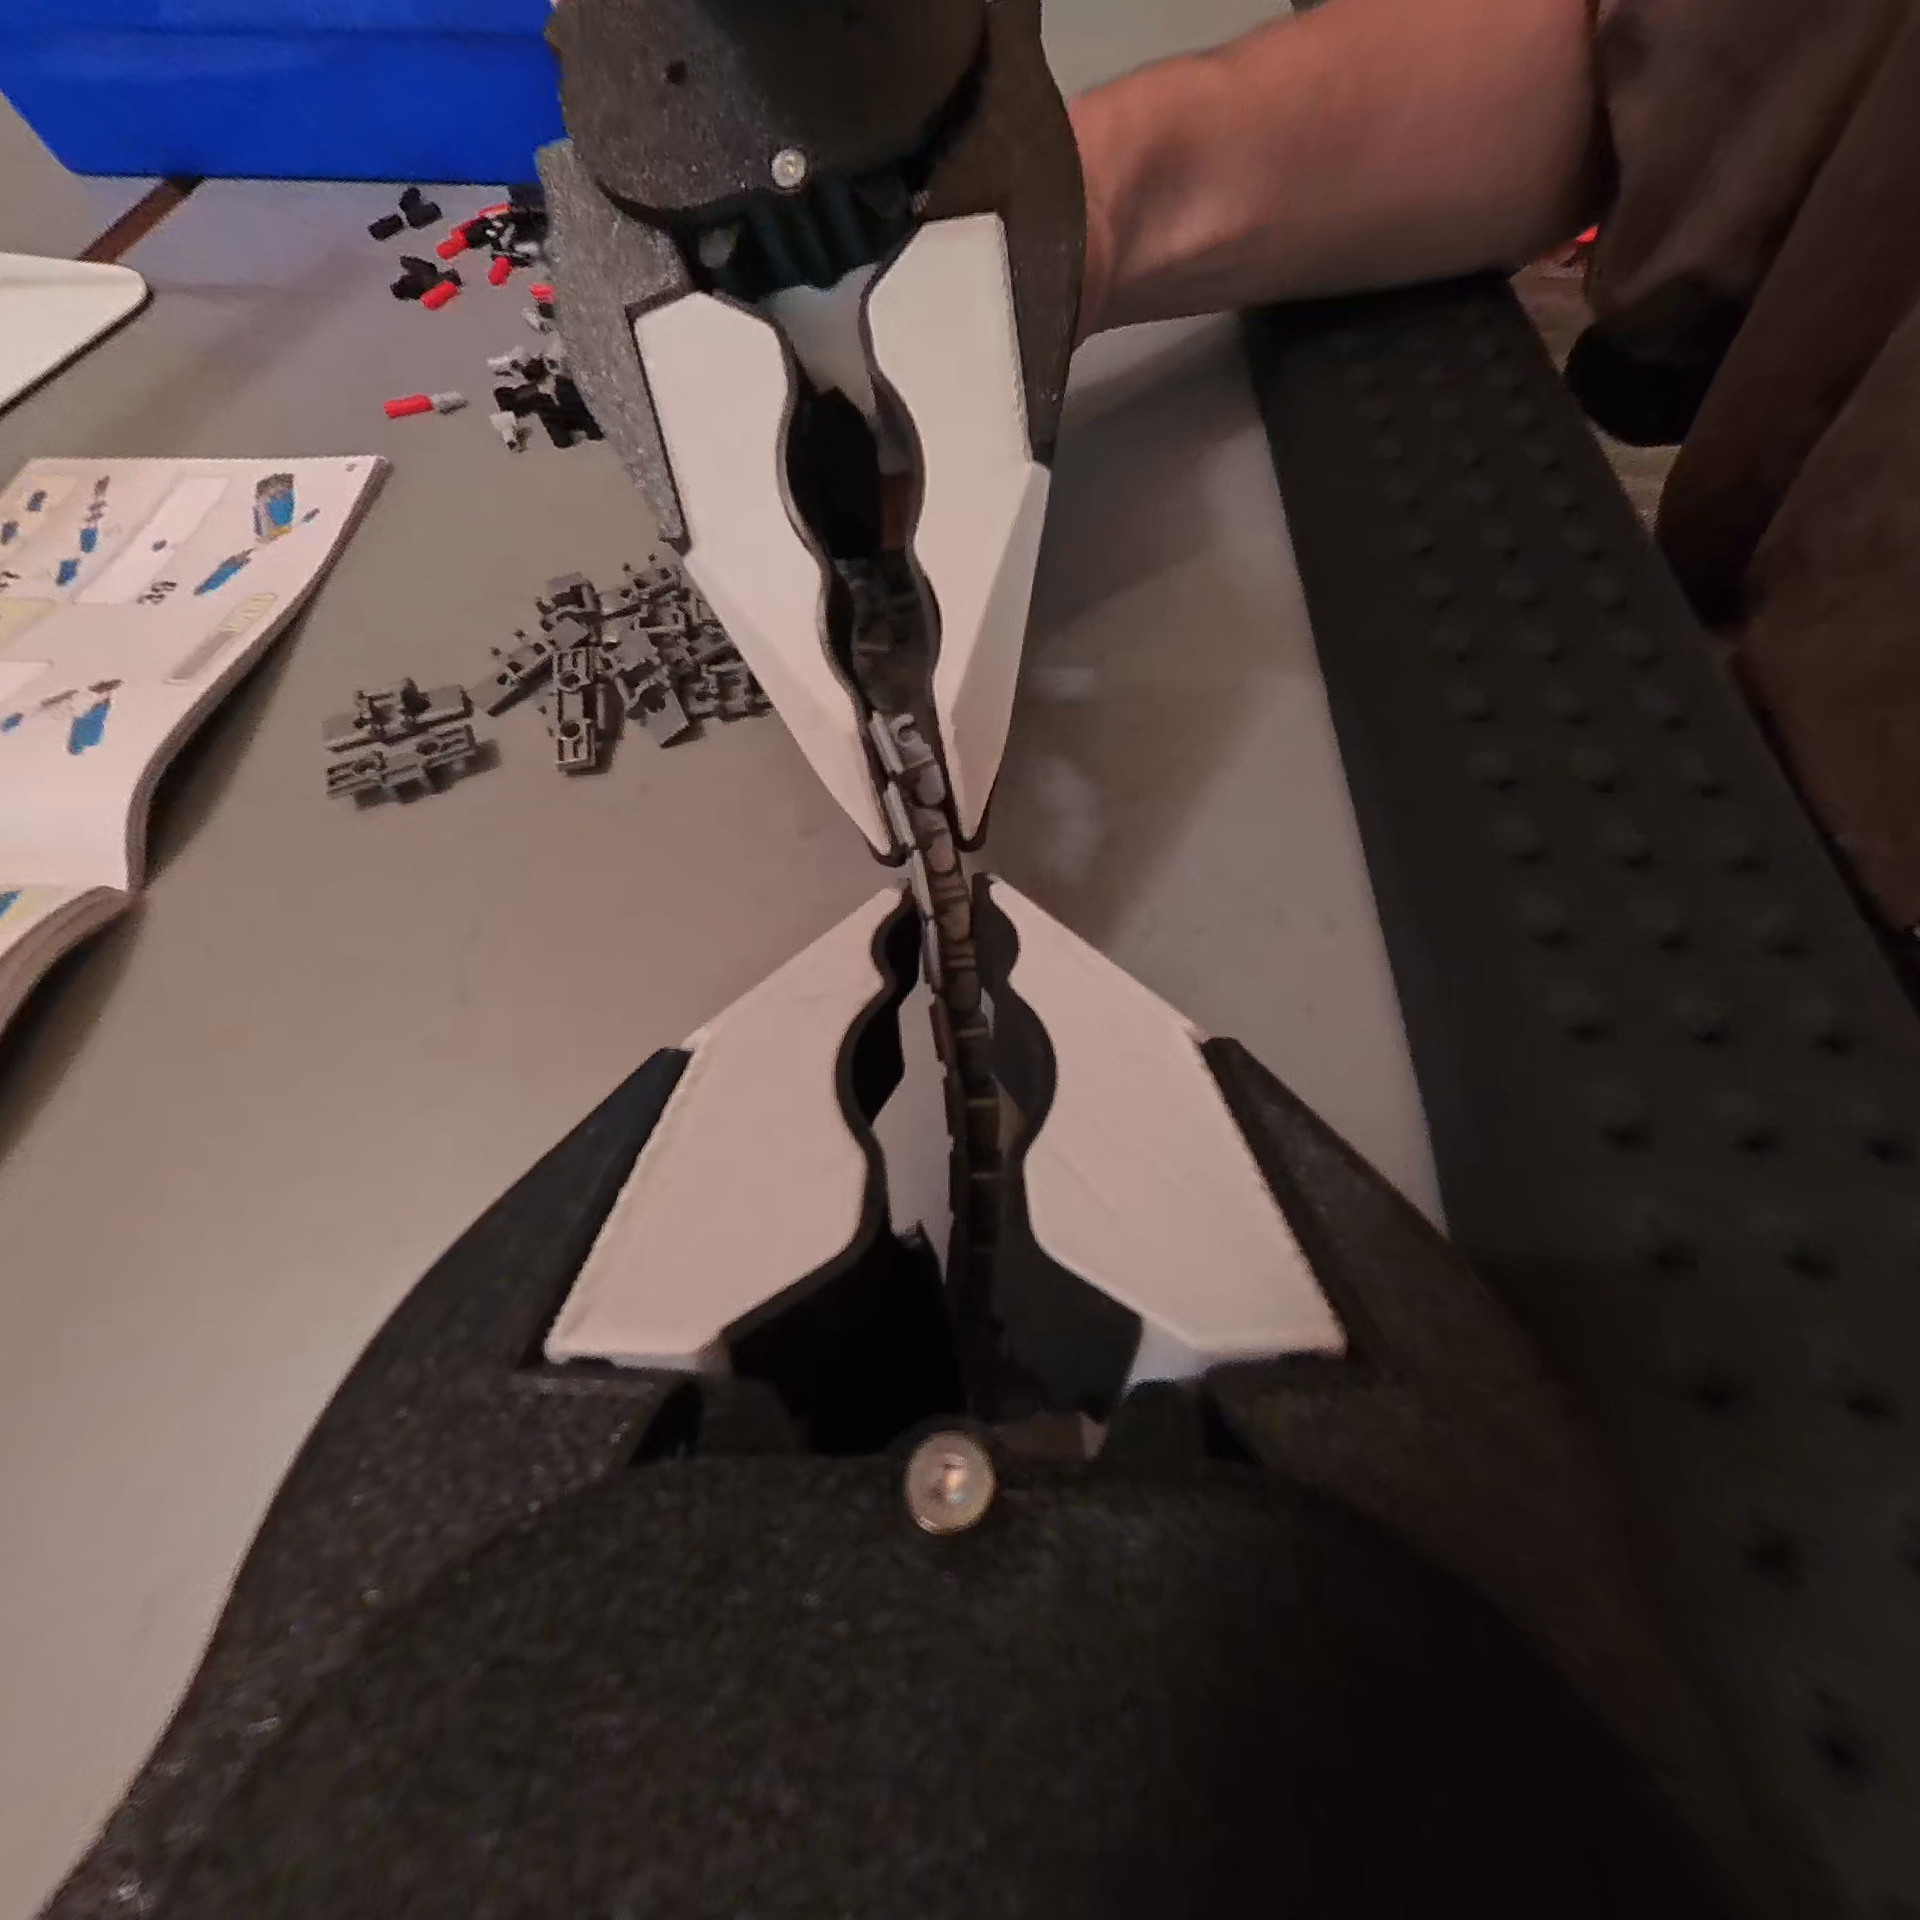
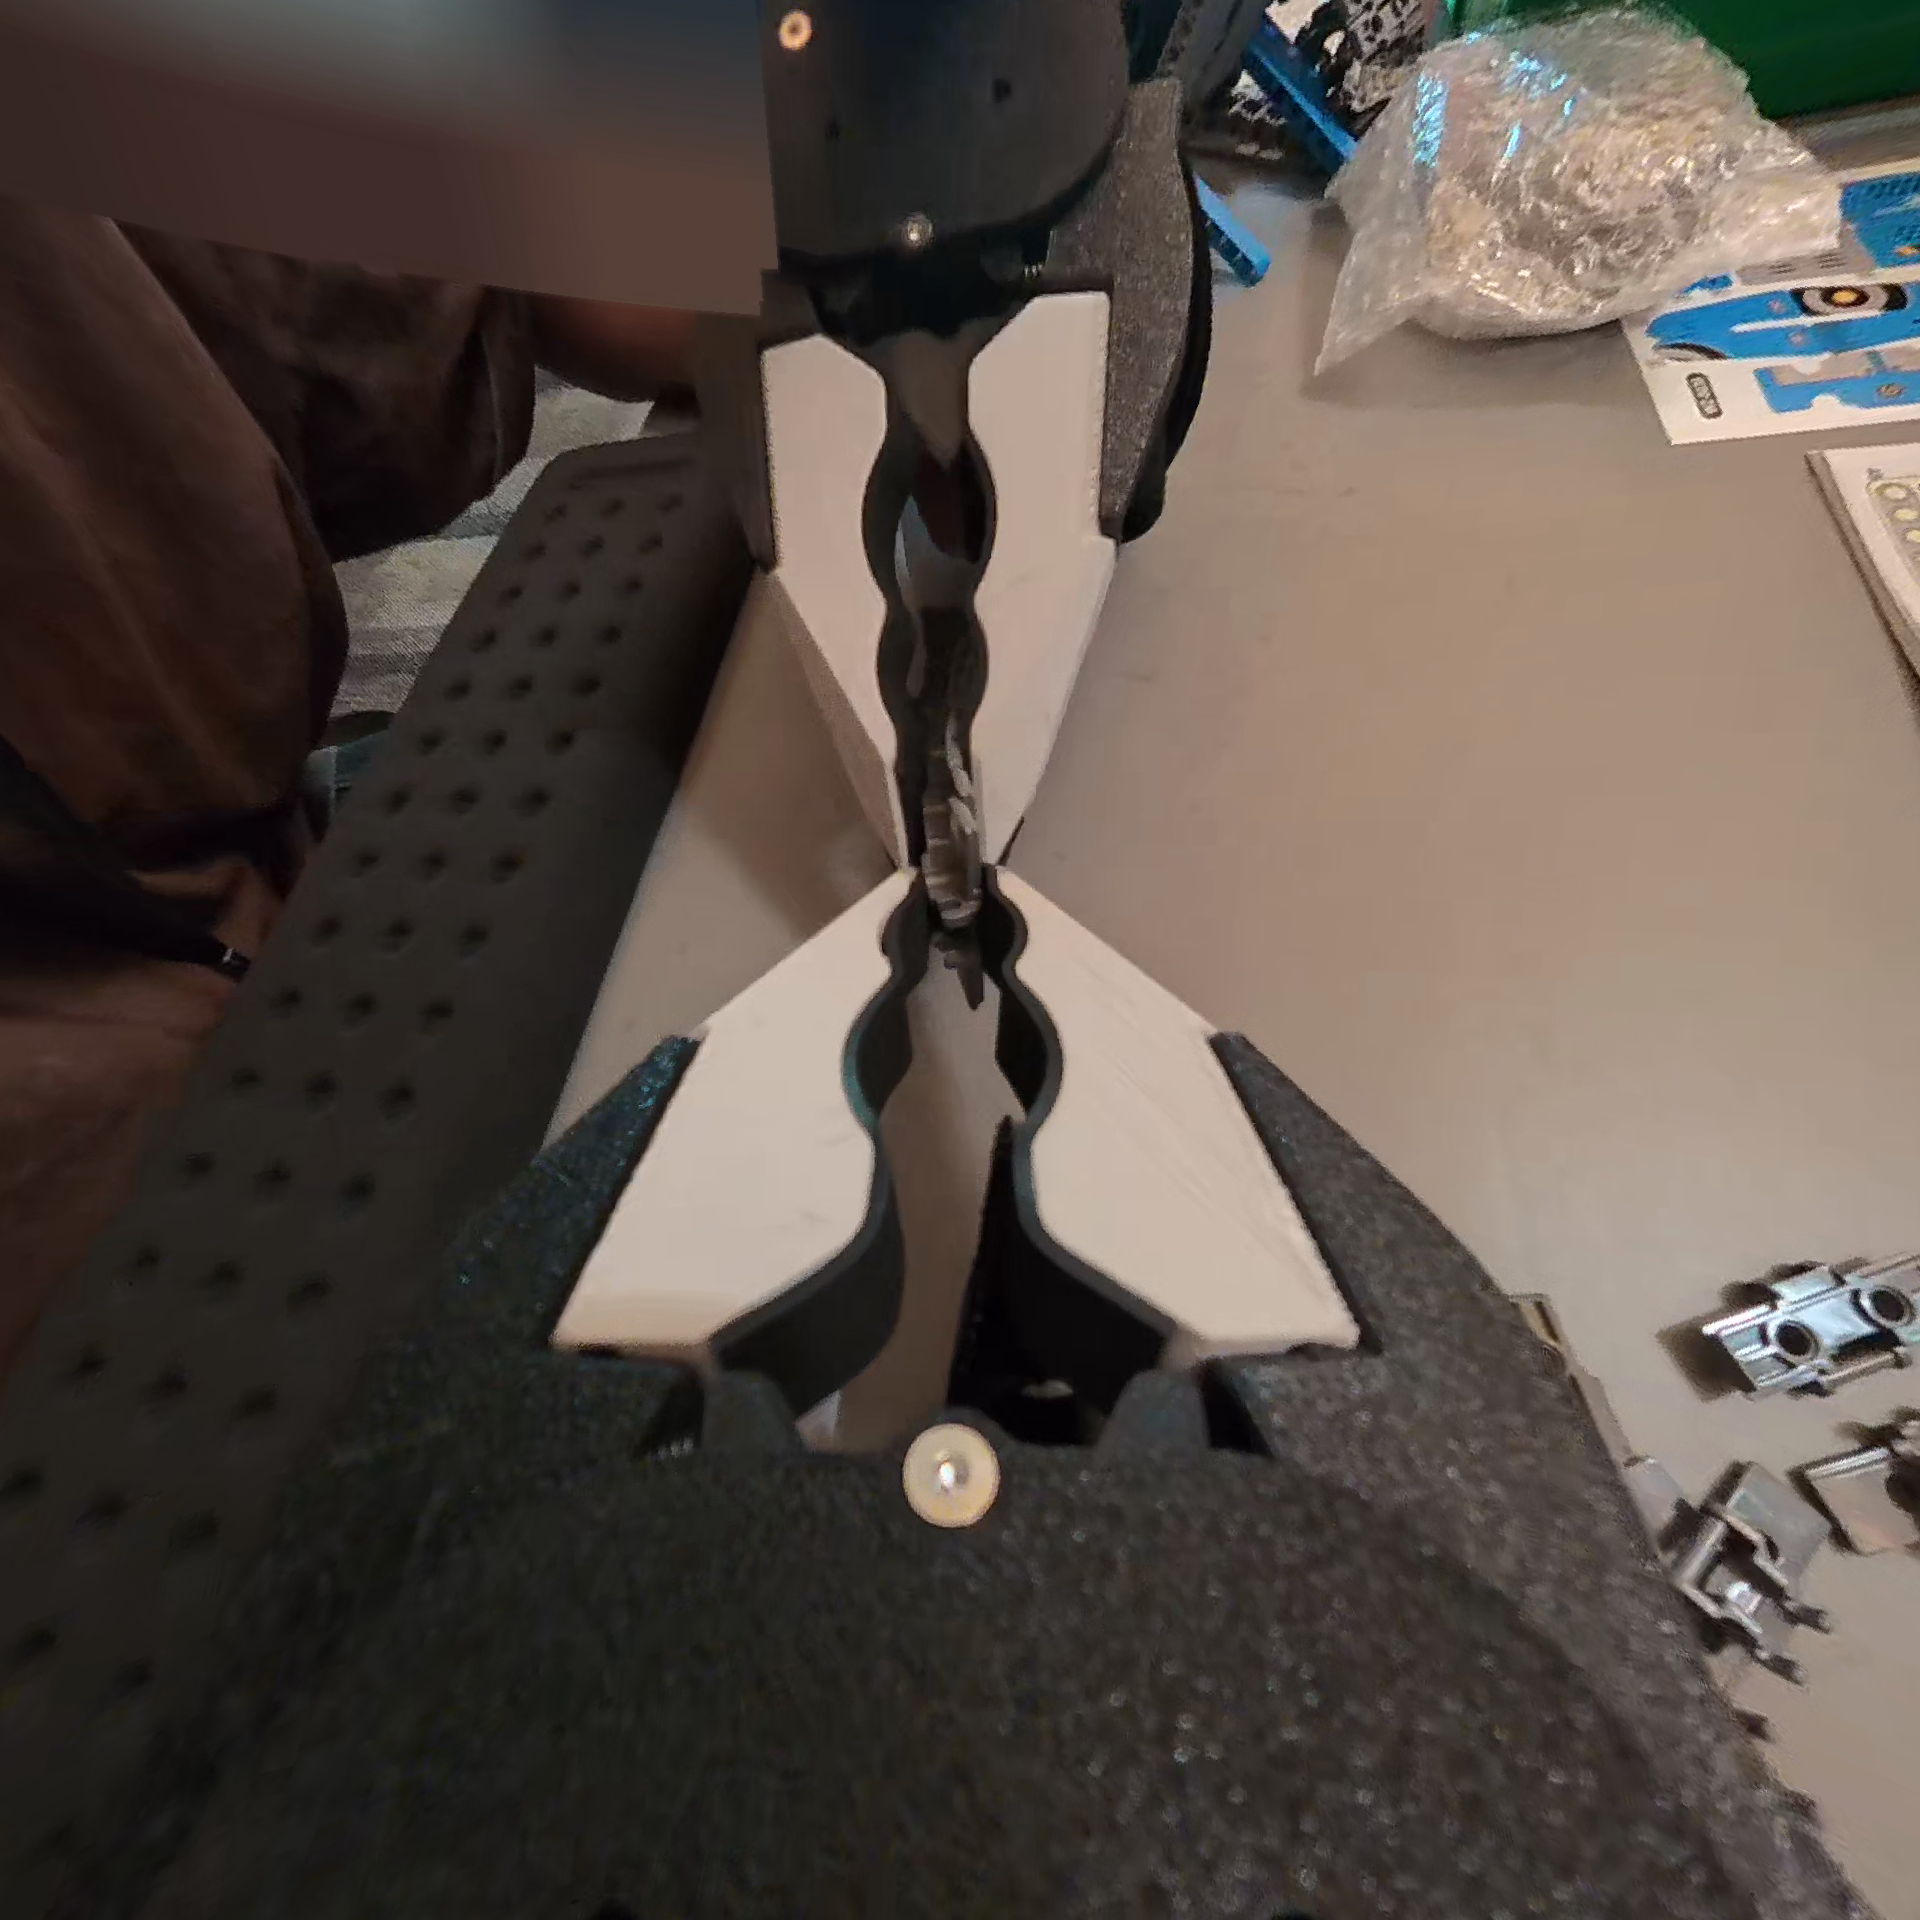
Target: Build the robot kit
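Observation:
My two grippers meet tip to tip over the grey table (image 1: 520, 1039). A narrow strip of grey and black track links (image 1: 948, 935) runs from one pair of jaws into the other. My left gripper (image 1: 940, 899) is shut on its near end. My right gripper (image 1: 927, 844) comes in from the far side and is shut on the other end. In the right wrist view my right gripper (image 2: 951, 885) pinches the link strip (image 2: 951, 821), and my left gripper (image 2: 951, 850) faces it from above. Most of the strip is hidden inside the jaws.
A pile of grey link pieces (image 1: 582, 675), an open instruction booklet (image 1: 156, 644), small red and black parts (image 1: 468, 260) and a blue bin (image 1: 260, 83) lie left. A black perforated mat (image 1: 1610, 831) runs along the edge. A plastic bag (image 2: 1558, 187), sticker sheet (image 2: 1808, 322) and loose links (image 2: 1818, 1340) lie right. The tips of both grippers are at nearly the same place.

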Demonstrator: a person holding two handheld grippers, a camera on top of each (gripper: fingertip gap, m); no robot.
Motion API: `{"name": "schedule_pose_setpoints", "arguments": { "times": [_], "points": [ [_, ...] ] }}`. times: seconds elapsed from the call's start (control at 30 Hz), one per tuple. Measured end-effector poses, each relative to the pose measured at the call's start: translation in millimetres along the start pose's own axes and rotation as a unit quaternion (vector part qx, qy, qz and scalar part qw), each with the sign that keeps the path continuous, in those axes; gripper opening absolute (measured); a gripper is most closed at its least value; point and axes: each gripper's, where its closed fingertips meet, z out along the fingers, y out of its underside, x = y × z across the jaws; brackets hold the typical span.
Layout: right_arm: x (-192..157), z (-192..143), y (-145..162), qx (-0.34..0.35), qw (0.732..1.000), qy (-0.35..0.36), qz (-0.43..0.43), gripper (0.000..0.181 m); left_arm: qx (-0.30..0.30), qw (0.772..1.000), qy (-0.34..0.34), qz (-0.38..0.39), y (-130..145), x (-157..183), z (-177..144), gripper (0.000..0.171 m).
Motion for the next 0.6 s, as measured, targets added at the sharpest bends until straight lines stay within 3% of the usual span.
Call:
{"name": "schedule_pose_setpoints", "arguments": {
  "times": [0.23,0.6],
  "points": [
    [-1.7,-3.8,5.7,-0.018,1.0,0.009,0.001,0.011,-0.004,0.999,-0.025,0.029,-0.4,-0.3,6.5,0.007],
    [5.1,-10.5,4.6,-0.023,0.999,0.045,-0.008,0.009,-0.01,1.0,-0.001,-0.014,3.4,-3.6,4.3,0.007]
  ]
}}
